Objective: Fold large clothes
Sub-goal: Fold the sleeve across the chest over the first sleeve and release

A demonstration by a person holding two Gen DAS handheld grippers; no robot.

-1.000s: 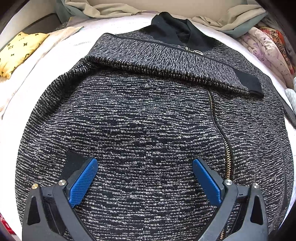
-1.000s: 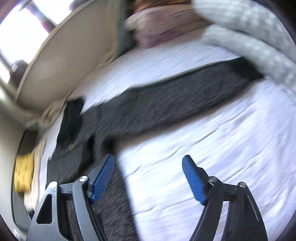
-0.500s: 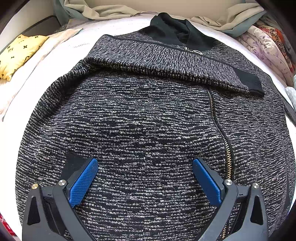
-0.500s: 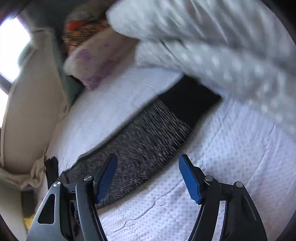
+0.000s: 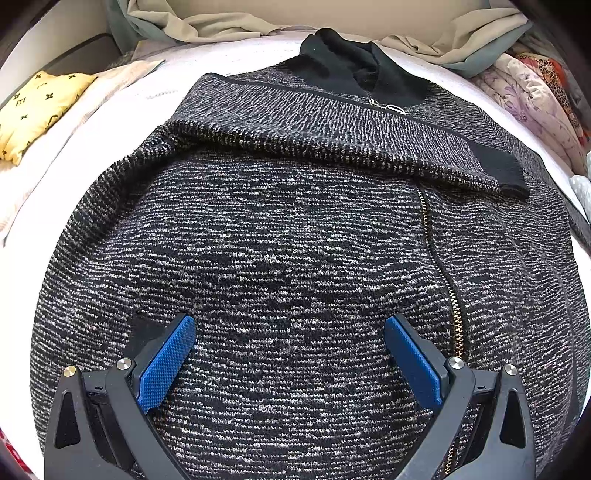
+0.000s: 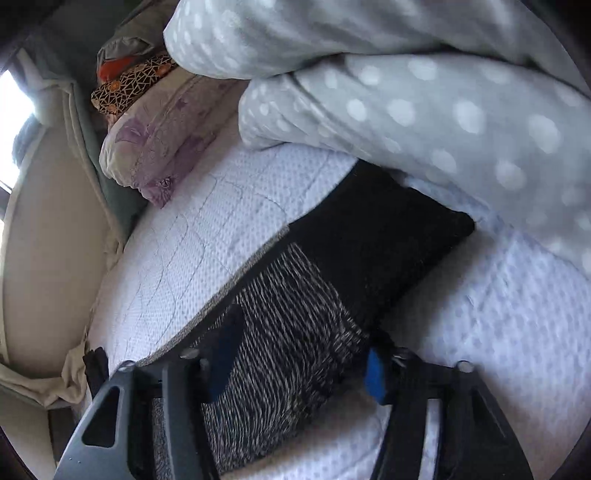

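Observation:
A black-and-white knit zip jacket [image 5: 295,229] lies flat on the white bed, its black collar [image 5: 354,66] at the far end. One sleeve [image 5: 332,147] is folded across the chest, its black cuff [image 5: 495,166] at the right. My left gripper [image 5: 290,354] is open and empty, just above the jacket's lower body. In the right wrist view, the other sleeve [image 6: 288,332] stretches out over the mattress and ends in a black cuff [image 6: 376,236]. My right gripper [image 6: 299,365] is open, its jaws on either side of this sleeve near the cuff, low against it.
A yellow patterned pillow [image 5: 33,107] lies at the far left. Beige and green bedding [image 5: 207,22] is bunched at the headboard. Floral quilts [image 5: 532,88] are piled at the right. A grey polka-dot duvet [image 6: 424,110] lies just past the cuff on the white mattress [image 6: 192,229].
My right gripper has swung along the outstretched sleeve to its cuff end and dropped down over it. My left gripper and the jacket body have barely moved.

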